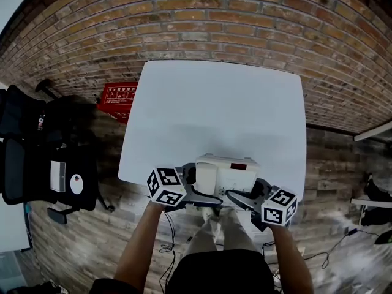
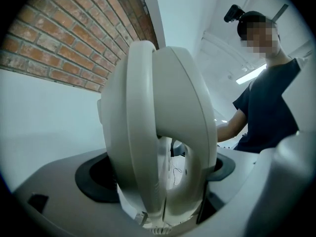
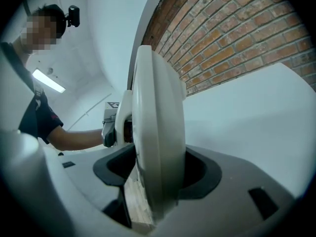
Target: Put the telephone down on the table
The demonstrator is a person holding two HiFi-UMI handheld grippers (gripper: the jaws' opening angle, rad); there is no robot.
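Head view: forearms (image 1: 138, 244) outstretched, left gripper (image 1: 187, 184) and right gripper (image 1: 256, 193) clamp telephone (image 1: 228, 173).

Left gripper (image 1: 188, 188), right gripper (image 1: 248, 199): forearms extended forward, jaws clamped on telephone (image 1: 228, 175) from opposite sides.

Open white table (image 1: 220, 109) ahead of me, brick wall (image 1: 202, 17) behind its far edge, telephone (image 1: 225, 175) blocking the near edge, black chair (image 1: 37, 158) off my left.
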